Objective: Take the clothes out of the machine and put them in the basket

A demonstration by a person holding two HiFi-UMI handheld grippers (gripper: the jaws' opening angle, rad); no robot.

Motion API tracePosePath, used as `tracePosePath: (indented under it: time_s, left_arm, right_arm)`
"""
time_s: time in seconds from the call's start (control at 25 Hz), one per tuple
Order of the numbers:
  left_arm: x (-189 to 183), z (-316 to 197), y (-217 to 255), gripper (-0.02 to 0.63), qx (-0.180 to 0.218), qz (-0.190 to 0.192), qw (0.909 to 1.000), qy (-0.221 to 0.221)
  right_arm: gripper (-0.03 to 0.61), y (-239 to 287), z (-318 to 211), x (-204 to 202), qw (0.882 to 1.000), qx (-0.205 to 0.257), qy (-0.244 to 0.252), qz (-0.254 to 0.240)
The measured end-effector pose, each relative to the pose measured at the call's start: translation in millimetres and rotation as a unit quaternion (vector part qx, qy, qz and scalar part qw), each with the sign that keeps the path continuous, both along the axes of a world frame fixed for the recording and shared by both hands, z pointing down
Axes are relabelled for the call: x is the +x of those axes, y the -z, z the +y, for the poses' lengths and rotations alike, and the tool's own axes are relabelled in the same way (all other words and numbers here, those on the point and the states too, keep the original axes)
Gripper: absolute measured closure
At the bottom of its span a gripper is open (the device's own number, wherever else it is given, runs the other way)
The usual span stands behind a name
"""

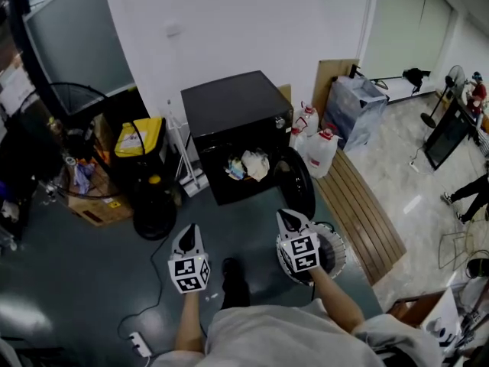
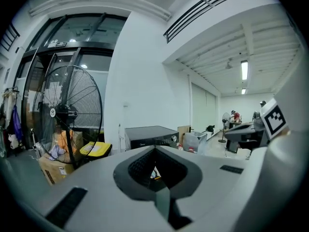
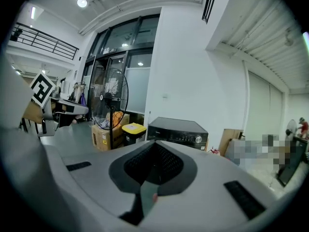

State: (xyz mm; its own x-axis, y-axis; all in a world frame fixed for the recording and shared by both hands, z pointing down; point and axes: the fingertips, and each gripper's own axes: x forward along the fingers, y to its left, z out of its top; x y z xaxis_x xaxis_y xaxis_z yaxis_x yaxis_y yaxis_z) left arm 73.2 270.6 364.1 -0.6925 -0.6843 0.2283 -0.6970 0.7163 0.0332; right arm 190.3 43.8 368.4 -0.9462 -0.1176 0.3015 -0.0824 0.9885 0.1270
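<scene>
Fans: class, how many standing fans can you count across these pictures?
2. A large black fan stands at the left beside the yellow-lidded bin; a small pedestal fan stands far off at the room's right. Others may be hidden.

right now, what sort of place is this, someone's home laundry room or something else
Probably a workshop or lab hall, not a home. The black machine, clothes showing at its open door, stands on a painted floor among a big pedestal fan, cardboard boxes and plastic jugs.
</scene>
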Motion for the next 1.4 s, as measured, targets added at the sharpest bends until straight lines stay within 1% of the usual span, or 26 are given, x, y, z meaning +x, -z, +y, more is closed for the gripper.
tracePosePath:
  time_s: [0.24, 0.6, 0.84, 0.96, 1.08, 1.24, 1.4]
  left_arm:
    - [-87.2, -20.6, 5.6, 0.595, 0.007, 0.004, 0.9998, -0.015]
    - [-227.0, -58.0, 17.5, 0.595, 0.012, 0.001, 0.9991, -0.040]
    - [-294.9, -84.2, 17.0, 0.595, 0.015, 0.001, 0.9980, -0.061]
    - [-322.2, -95.9, 12.7, 0.595, 0.012, 0.004, 0.9974, -0.070]
    - [-341.6, -106.9, 4.8, 0.595, 0.011, 0.009, 0.9971, -0.075]
    - [-347.2, -121.7, -8.8, 0.595, 0.006, 0.020, 0.9962, -0.084]
    - [-357.3, -139.4, -20.2, 0.595, -0.004, 0.032, 0.9952, -0.092]
  right_arm:
    - [0.557, 5.3, -12.8, -78.7, 1.000, 0.006, -0.013, 0.010]
    - [0.557, 22.3, -44.7, -207.9, 0.999, 0.016, -0.037, 0.008]
    - [0.557, 22.9, -62.7, -274.6, 0.999, 0.023, -0.046, 0.004]
    - [0.555, 21.9, -72.6, -302.8, 0.998, 0.025, -0.052, 0.007]
    - [0.556, 16.3, -83.7, -324.4, 0.998, 0.021, -0.059, 0.008]
    - [0.556, 8.2, -93.2, -339.1, 0.998, 0.021, -0.063, 0.009]
    - [0.556, -4.1, -104.9, -356.4, 0.998, 0.016, -0.054, 0.023]
